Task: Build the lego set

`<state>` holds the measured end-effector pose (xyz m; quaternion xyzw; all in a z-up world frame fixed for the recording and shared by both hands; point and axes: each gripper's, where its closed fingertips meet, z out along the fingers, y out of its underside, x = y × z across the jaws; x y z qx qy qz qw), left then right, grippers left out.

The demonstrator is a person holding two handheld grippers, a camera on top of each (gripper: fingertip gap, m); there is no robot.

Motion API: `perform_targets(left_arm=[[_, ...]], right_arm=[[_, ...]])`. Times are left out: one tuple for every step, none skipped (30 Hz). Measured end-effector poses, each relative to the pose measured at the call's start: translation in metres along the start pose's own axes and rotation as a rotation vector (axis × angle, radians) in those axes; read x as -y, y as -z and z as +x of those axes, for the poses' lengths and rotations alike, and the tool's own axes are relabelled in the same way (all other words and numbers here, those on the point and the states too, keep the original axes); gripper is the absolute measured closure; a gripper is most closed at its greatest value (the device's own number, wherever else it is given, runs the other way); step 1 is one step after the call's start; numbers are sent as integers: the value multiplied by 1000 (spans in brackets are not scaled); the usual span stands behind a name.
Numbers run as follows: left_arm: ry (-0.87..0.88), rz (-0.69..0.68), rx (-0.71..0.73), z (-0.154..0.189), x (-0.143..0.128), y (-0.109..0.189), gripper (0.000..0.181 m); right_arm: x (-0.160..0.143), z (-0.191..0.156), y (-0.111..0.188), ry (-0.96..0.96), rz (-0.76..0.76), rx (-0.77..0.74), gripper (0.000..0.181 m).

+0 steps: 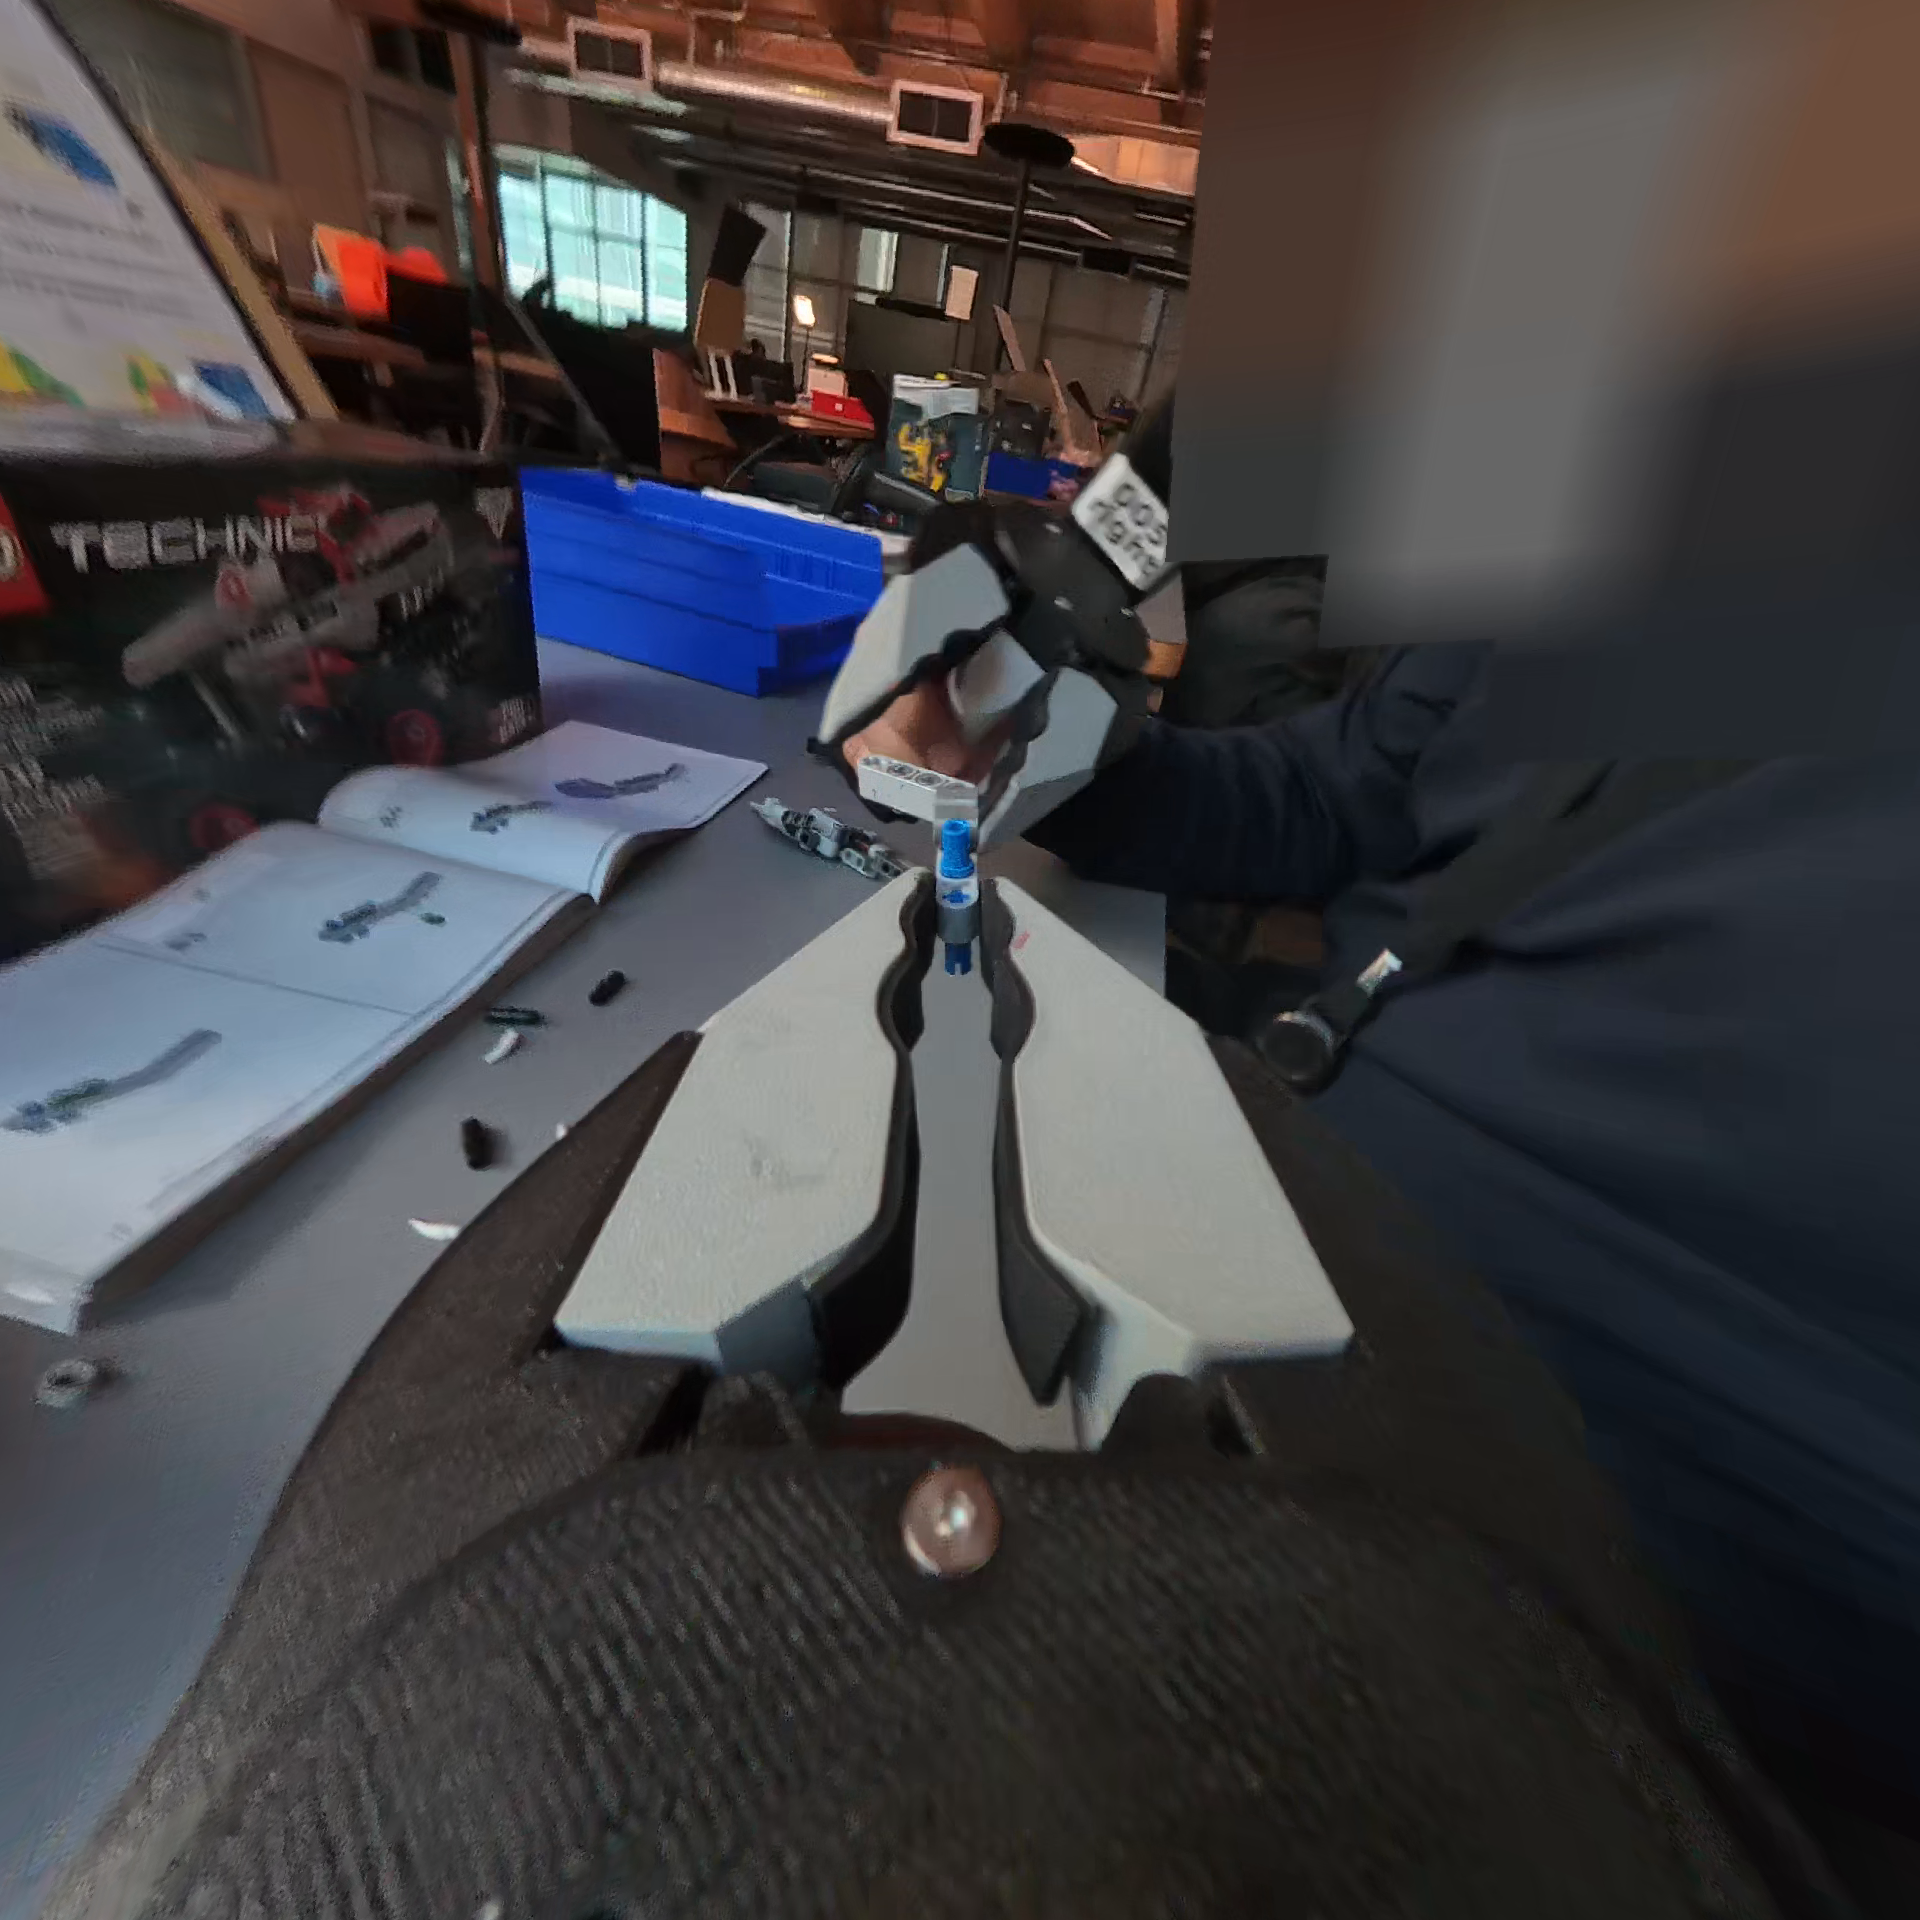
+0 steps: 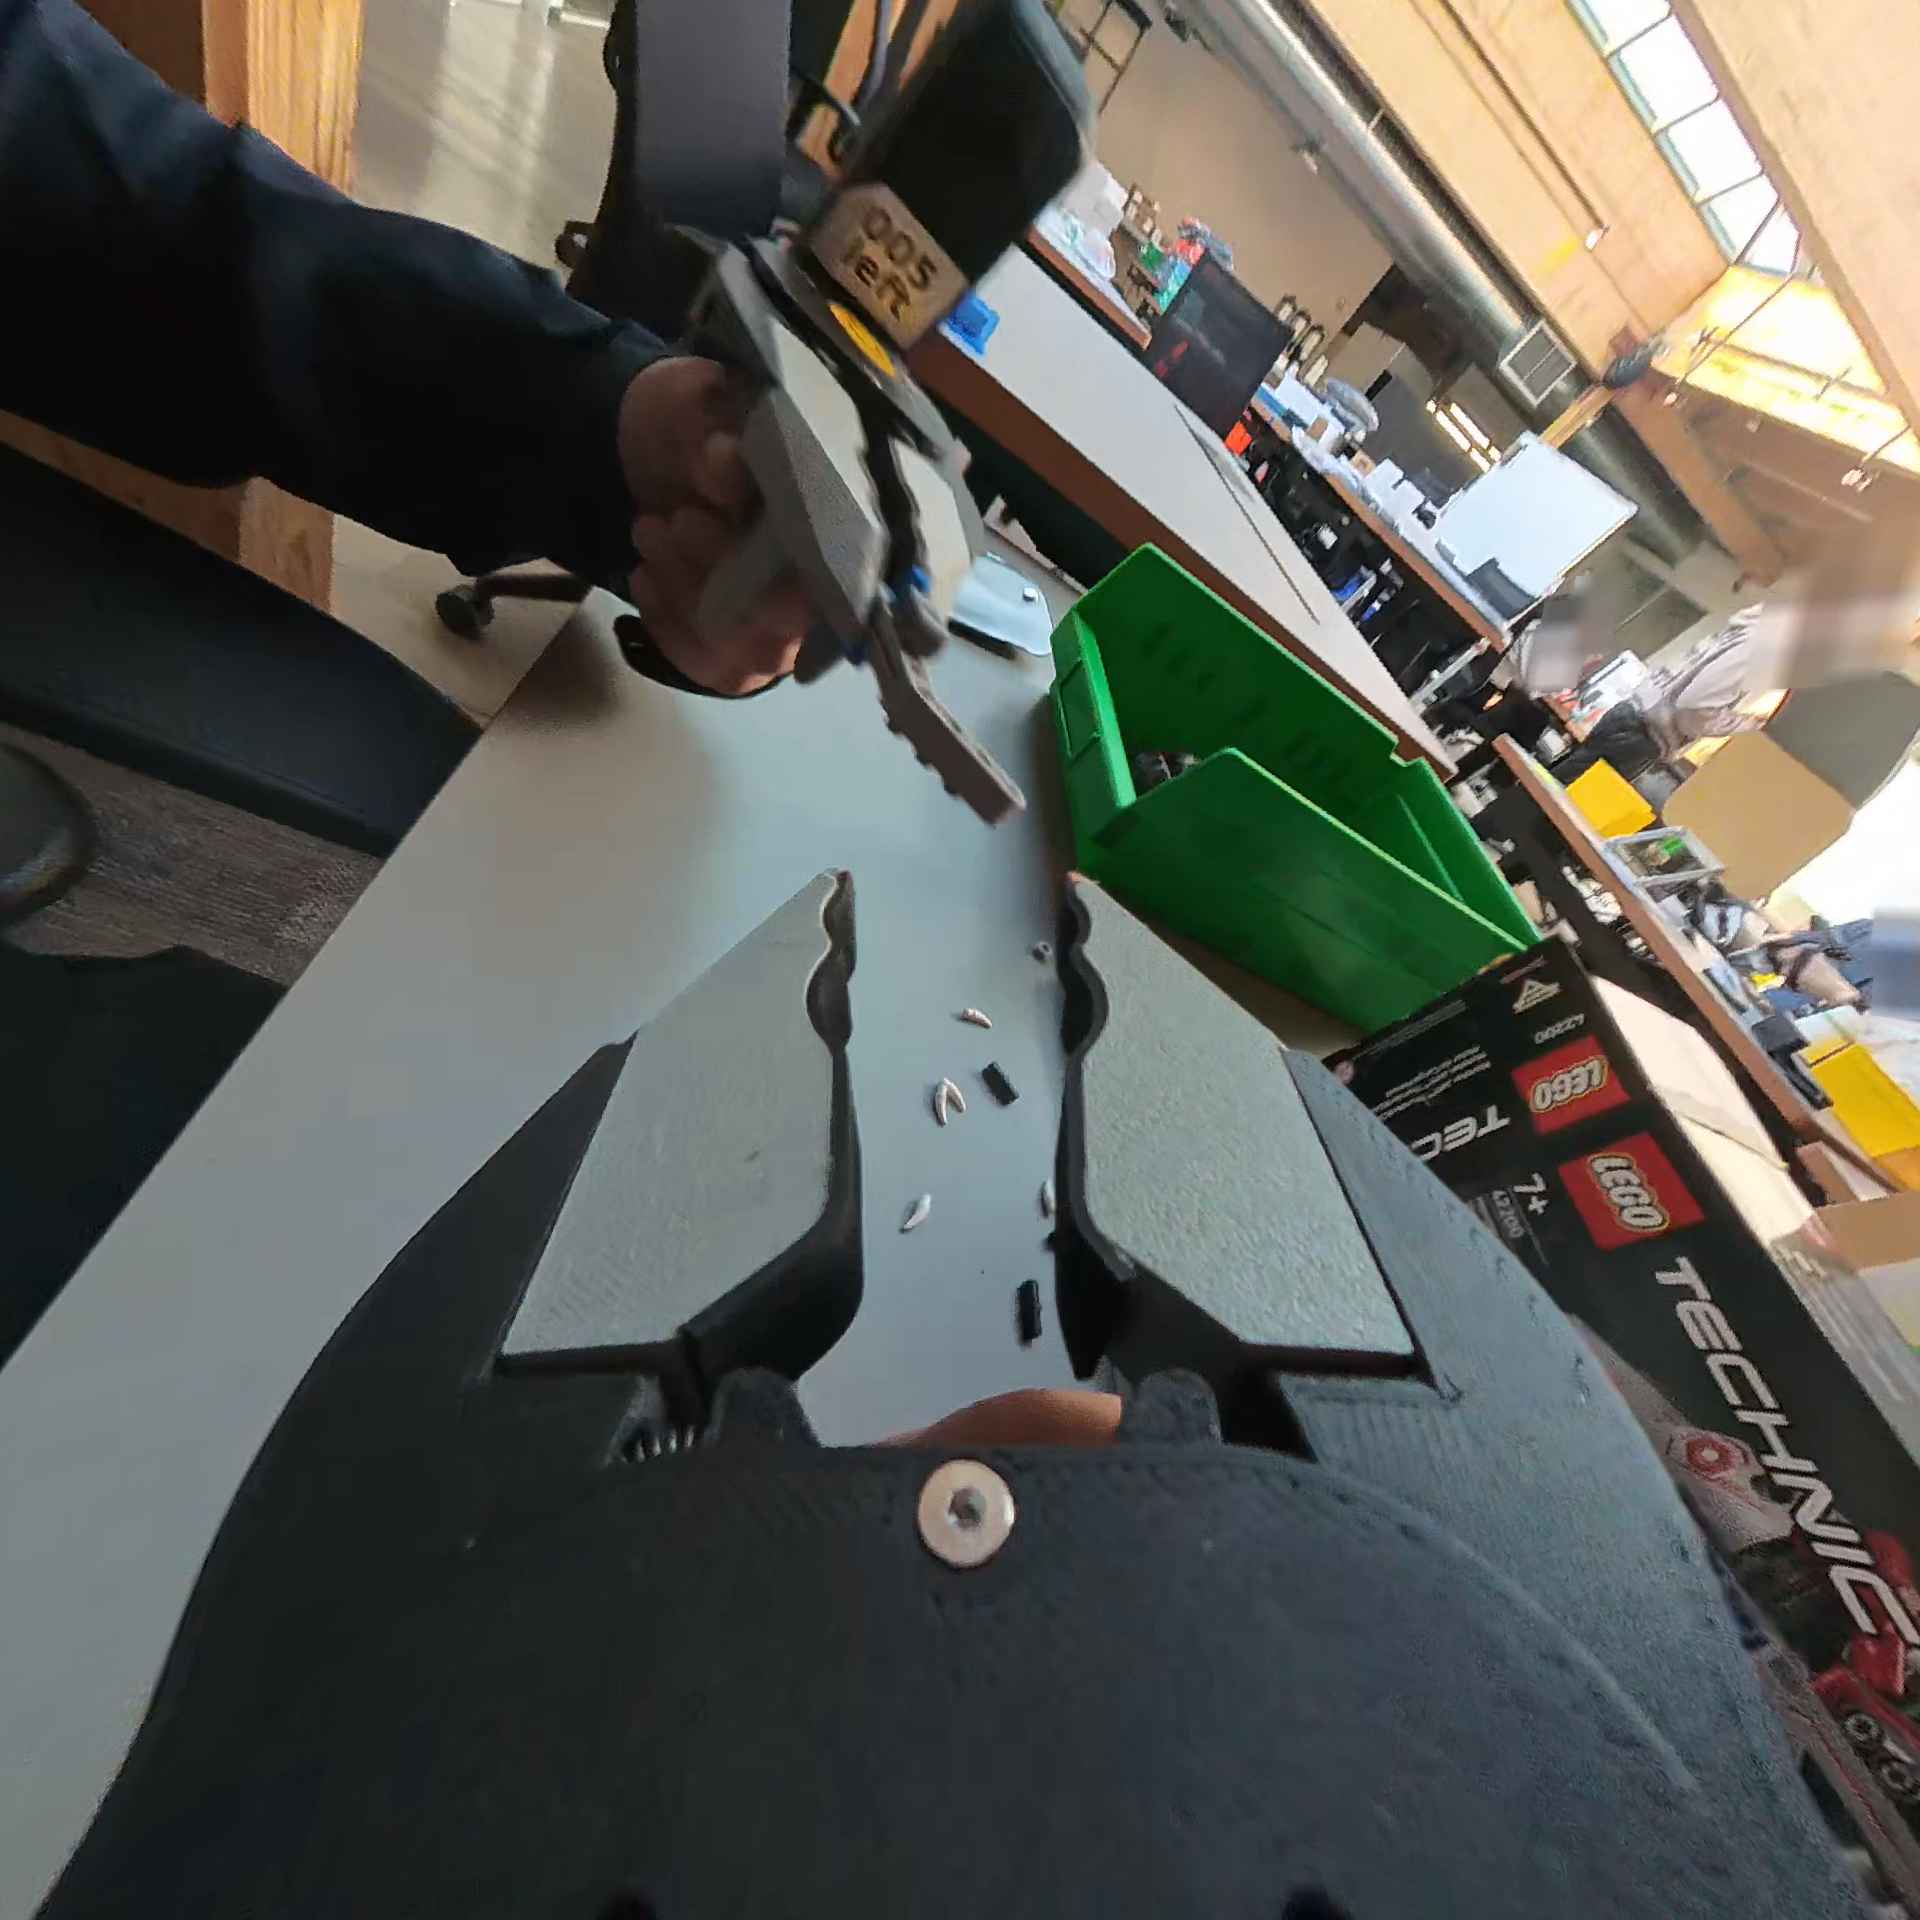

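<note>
Pinching a blue pin assembly [image 1: 957,896] at its tips, the left tool [image 1: 954,904] is nearly closed and holds it upright above the counter [image 1: 665,935]. Just above, the right tool [image 1: 935,774] seems to carry a light grey beam [image 1: 906,781]; lining a hole over the pin squarely should matter most. From the right wrist, that tool's [image 2: 956,914] fingers stand apart, nothing visible between them, so its grip cannot be told.

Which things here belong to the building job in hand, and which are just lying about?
In hand:
- left gripper, shut on the blue-and-grey pin piece
- light grey beam, beside the open right gripper
- instruction booklet, lying open

Lying about:
- blue bin
- green bin
- set box
- loose black pins
</note>
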<state>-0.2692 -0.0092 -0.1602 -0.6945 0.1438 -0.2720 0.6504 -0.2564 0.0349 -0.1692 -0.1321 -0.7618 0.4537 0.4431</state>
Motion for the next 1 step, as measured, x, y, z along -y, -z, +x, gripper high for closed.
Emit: perform_targets(left_arm=[[146, -2, -1, -5, 0, -8, 176]], right_arm=[[2, 0, 0, 17, 7, -14, 150]])
